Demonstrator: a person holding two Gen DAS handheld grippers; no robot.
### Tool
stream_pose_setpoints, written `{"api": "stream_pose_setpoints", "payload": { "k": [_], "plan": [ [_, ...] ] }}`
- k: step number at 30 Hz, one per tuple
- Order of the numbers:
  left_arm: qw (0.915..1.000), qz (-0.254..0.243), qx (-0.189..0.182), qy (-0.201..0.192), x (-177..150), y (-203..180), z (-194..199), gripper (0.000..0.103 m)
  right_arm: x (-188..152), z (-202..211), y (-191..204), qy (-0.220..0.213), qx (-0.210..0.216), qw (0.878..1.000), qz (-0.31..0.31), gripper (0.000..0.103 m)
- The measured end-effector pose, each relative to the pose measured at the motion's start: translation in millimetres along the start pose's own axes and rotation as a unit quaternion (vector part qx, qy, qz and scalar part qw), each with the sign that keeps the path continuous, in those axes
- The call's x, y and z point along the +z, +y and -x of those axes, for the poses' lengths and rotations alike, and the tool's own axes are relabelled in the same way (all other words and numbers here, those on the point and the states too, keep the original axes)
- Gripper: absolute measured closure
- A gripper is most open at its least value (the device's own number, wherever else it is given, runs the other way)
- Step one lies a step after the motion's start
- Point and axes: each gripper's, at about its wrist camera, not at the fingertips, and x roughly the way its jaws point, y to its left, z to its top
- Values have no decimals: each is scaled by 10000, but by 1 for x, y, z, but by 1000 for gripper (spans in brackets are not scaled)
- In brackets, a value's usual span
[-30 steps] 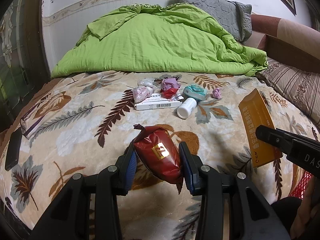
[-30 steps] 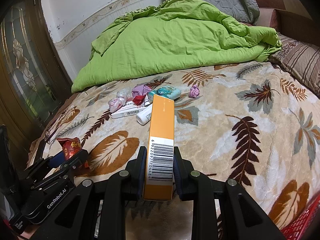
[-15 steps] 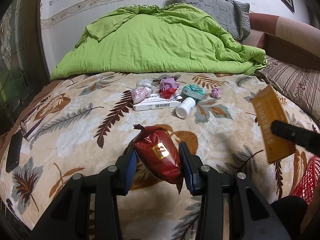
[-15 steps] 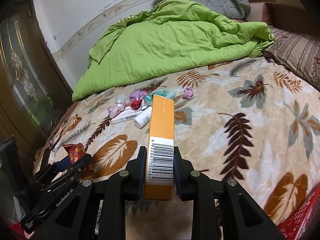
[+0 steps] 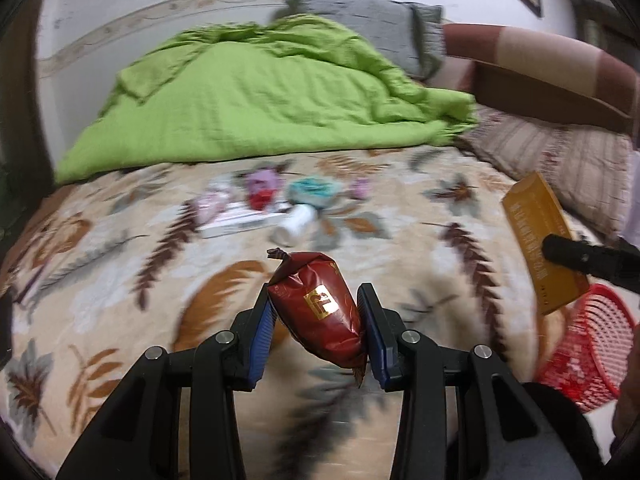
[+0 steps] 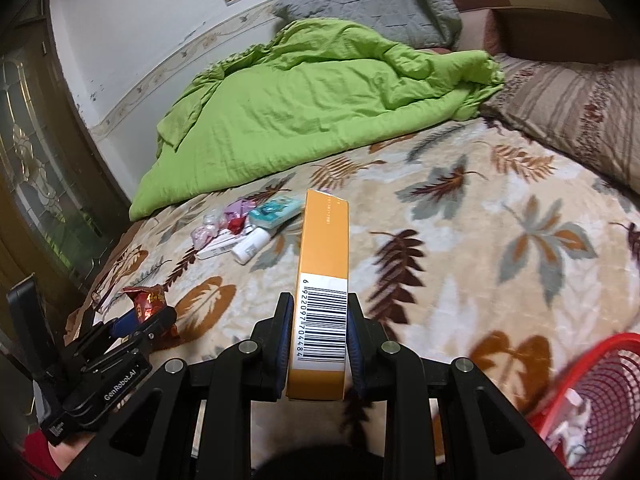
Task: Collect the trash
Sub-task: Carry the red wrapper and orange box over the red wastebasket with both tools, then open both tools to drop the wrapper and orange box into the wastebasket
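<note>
My left gripper (image 5: 316,320) is shut on a dark red snack packet (image 5: 322,316) and holds it above the leaf-patterned bedspread (image 5: 120,280). My right gripper (image 6: 318,344) is shut on a long orange box (image 6: 322,280) with a barcode; the box also shows in the left wrist view (image 5: 540,240), above a red mesh basket (image 5: 588,344). The basket sits at the lower right in the right wrist view (image 6: 592,392) and holds white crumpled bits. A pile of trash lies mid-bed: a white bottle (image 6: 251,246), a white box (image 6: 218,245), a teal packet (image 6: 276,210), and pink and purple wrappers (image 6: 236,212).
A green quilt (image 6: 320,104) and a grey pillow (image 6: 360,8) lie at the head of the bed. A striped cushion (image 6: 572,108) lies at the right. A dark glass-panelled door (image 6: 32,176) stands at the left. A dark phone (image 5: 4,332) lies at the bed's left edge.
Both grippers have pulled back and swung right with their loads. The red basket has come into view at lower right. The orange box is now over the basket's rim in the left wrist view.
</note>
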Motion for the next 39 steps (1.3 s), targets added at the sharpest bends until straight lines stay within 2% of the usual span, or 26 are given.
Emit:
{"api": "stream_pose_setpoints", "payload": {
  "k": [6, 13, 17, 25, 30, 39],
  "plan": [
    [9985, -153, -515, 139, 9, -34, 2, 63, -8, 35, -30, -56, -188, 9996, -199, 76],
    [9907, -589, -1224, 66, 26, -102, 13, 63, -21, 83, -89, -85, -702, 9946, -756, 76],
    [9809, -893, -1725, 135, 31, -151, 16, 63, -31, 112, -123, -156, -1064, 9884, -1073, 76],
    [9538, -1275, -2649, 617, 22, -236, 12, 63, -49, 148, -171, -181, -1446, 9761, -1611, 76],
    [9423, -1583, -2847, 774, 10, -274, 11, 63, -57, 159, -186, -208, -1555, 9717, -1767, 76],
    [9330, -1624, -3020, 1095, 4, -302, 2, 63, -65, 169, -197, -263, -1626, 9673, -1928, 76]
  ]
}}
